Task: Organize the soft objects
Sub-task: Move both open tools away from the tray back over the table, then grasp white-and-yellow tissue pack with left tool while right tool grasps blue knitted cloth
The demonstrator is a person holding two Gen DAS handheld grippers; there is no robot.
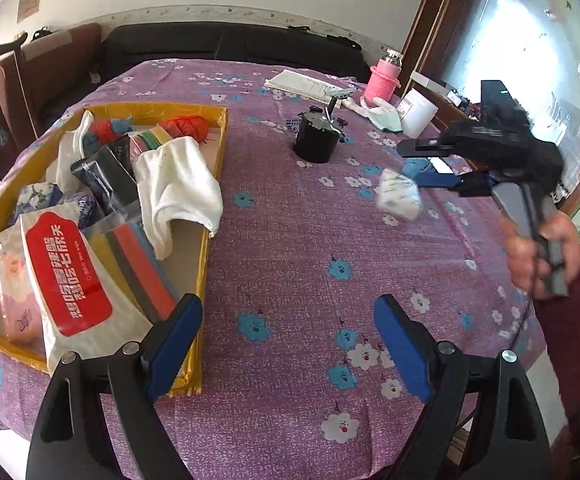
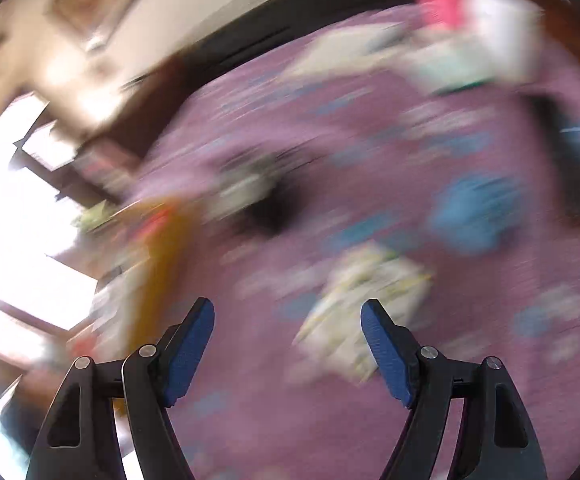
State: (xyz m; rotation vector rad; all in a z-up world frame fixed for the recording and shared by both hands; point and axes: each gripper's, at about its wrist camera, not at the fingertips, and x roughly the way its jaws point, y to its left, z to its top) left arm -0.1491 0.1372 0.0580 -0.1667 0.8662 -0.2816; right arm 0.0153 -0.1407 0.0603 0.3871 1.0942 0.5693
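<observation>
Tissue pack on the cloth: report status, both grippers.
Left gripper open, empty. Right gripper open, nothing between its pads. Tissue pack loose on tablecloth, outside yellow tray. Black canister nearby.

The left gripper [image 1: 288,344] fills the bottom of the left wrist view, its blue-padded fingers [image 1: 172,344] spread wide with nothing between them. At the right edge of that view the right gripper [image 1: 422,176] points toward the frame's middle, carried by the person's right hand [image 1: 538,252], which wraps the grey handle; a dark red sleeve covers the forearm below it. In the right wrist view, the right gripper's own fingers [image 2: 190,352] stand well apart at the bottom, sharp against a heavily blurred background.
</observation>
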